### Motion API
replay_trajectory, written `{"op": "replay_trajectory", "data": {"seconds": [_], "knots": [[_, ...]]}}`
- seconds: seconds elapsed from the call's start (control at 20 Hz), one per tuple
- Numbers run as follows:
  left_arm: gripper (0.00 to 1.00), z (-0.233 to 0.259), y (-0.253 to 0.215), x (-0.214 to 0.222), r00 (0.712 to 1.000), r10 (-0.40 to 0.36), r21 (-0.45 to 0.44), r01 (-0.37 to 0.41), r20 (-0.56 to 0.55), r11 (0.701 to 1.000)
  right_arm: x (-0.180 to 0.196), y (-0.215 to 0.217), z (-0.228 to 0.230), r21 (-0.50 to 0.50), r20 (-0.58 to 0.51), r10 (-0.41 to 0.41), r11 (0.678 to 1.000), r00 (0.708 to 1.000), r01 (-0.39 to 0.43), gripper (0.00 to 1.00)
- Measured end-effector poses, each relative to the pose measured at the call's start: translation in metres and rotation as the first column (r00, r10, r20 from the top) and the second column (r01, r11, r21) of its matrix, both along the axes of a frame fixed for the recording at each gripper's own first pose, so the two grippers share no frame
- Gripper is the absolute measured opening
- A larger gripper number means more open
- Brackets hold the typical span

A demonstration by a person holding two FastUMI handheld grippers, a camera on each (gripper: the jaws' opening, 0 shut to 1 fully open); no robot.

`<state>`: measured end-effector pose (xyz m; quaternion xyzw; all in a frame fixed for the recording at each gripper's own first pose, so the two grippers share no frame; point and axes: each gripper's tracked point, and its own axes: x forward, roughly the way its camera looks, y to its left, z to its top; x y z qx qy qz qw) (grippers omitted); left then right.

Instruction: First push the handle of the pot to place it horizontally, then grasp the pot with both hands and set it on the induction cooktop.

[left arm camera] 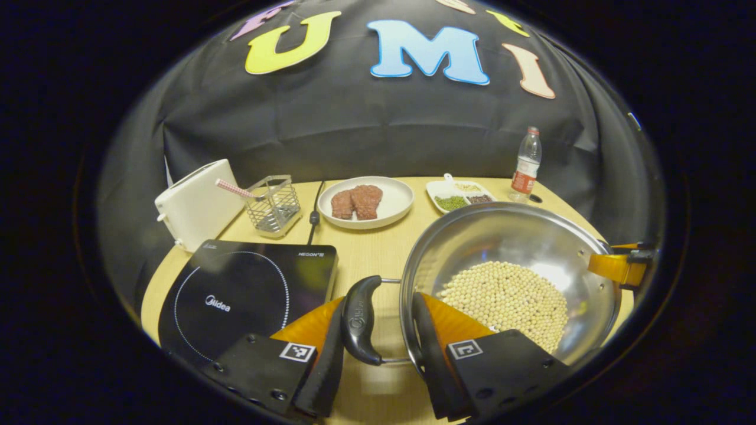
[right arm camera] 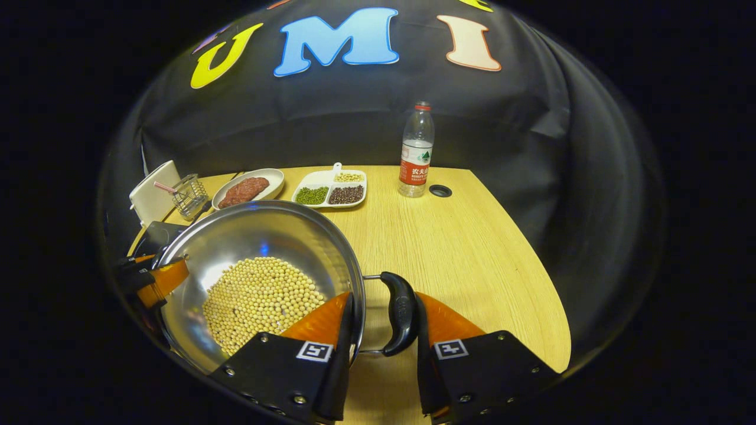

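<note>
Both grippers, left (left arm camera: 378, 354) and right (right arm camera: 378, 348), are set narrow astride the pot's (left arm camera: 520, 248) side handles, lower centre; an even lift toward the induction cooktop (left arm camera: 236, 295), lower left, is advised.

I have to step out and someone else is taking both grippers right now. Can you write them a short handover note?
Left gripper: its fingers straddle the pot's left handle and rim; whether they press is unclear.
Right gripper: the same at the right handle.
The pot, holding soybeans, is beside the induction cooktop, not on it; whether it has left the table cannot be told.
Done: both handles lie horizontal, both grippers in place.
Left: confirm the grips, carry the pot level to the left, and set it on the cooktop's ring.
</note>
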<state>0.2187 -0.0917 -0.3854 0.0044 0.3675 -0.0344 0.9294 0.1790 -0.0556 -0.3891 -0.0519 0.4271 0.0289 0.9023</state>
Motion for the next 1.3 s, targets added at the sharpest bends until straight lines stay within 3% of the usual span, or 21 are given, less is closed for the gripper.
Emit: {"op": "replay_trajectory", "data": {"seconds": [0.25,0.35,0.5,0.55,0.6,0.7,0.85,0.9,0.95,1.0,1.05,1.2,1.3], "knots": [[0.63,0.025,0.019,-0.026,0.999,0.041,0.008,-0.041,0.029,0.999,-0.018,0.014,0.024,-0.001,0.027,0.044,0.999,0.999,-0.044,0.48],[0.67,0.032,0.03,-0.036,0.999,0.045,0.01,-0.045,0.03,0.999,-0.025,0.023,0.03,-0.005,0.031,0.044,0.999,0.999,-0.044,0.48],[0.63,0.038,0.052,-0.045,0.999,0.041,0.008,-0.042,0.032,0.999,-0.039,0.041,0.037,-0.007,0.035,0.038,0.999,0.999,-0.038,0.48],[0.67,0.039,0.06,-0.046,0.999,0.036,0.01,-0.036,0.033,0.999,-0.043,0.048,0.038,-0.008,0.032,0.032,0.999,0.999,-0.032,0.48],[0.63,0.04,0.069,-0.047,0.999,0.031,0.011,-0.032,0.035,0.999,-0.048,0.056,0.038,-0.008,0.032,0.026,1.0,0.999,-0.026,0.48],[0.67,0.042,0.088,-0.049,0.999,0.024,0.011,-0.024,0.036,1.0,-0.057,0.074,0.042,-0.006,0.034,0.011,1.0,0.999,-0.011,0.48],[0.63,0.044,0.114,-0.047,0.999,0.008,0.002,-0.008,0.038,1.0,-0.065,0.098,0.046,-0.014,0.044,-0.004,1.0,0.999,0.005,0.48],[0.67,0.045,0.123,-0.047,0.999,0.002,0.0,-0.002,0.041,1.0,-0.067,0.107,0.048,-0.015,0.046,-0.011,1.0,0.999,0.012,0.48],[0.63,0.046,0.131,-0.045,0.999,-0.003,-0.002,0.003,0.045,1.0,-0.068,0.115,0.049,-0.017,0.046,-0.018,1.0,0.999,0.018,0.48],[0.68,0.046,0.139,-0.043,0.999,-0.008,-0.003,0.008,0.048,1.0,-0.07,0.122,0.05,-0.019,0.05,-0.022,1.0,0.999,0.023,0.48],[0.63,0.046,0.147,-0.041,0.999,-0.011,-0.007,0.011,0.052,1.0,-0.07,0.131,0.051,-0.023,0.055,-0.026,0.999,0.998,0.027,0.48],[0.67,0.045,0.174,-0.033,0.998,-0.023,-0.01,0.024,0.06,1.0,-0.07,0.158,0.052,-0.023,0.066,-0.041,0.999,0.997,0.043,0.48],[0.63,0.044,0.194,-0.026,0.998,-0.029,-0.01,0.03,0.059,1.0,-0.07,0.175,0.051,-0.025,0.067,-0.048,0.998,0.997,0.05,0.48]]}}
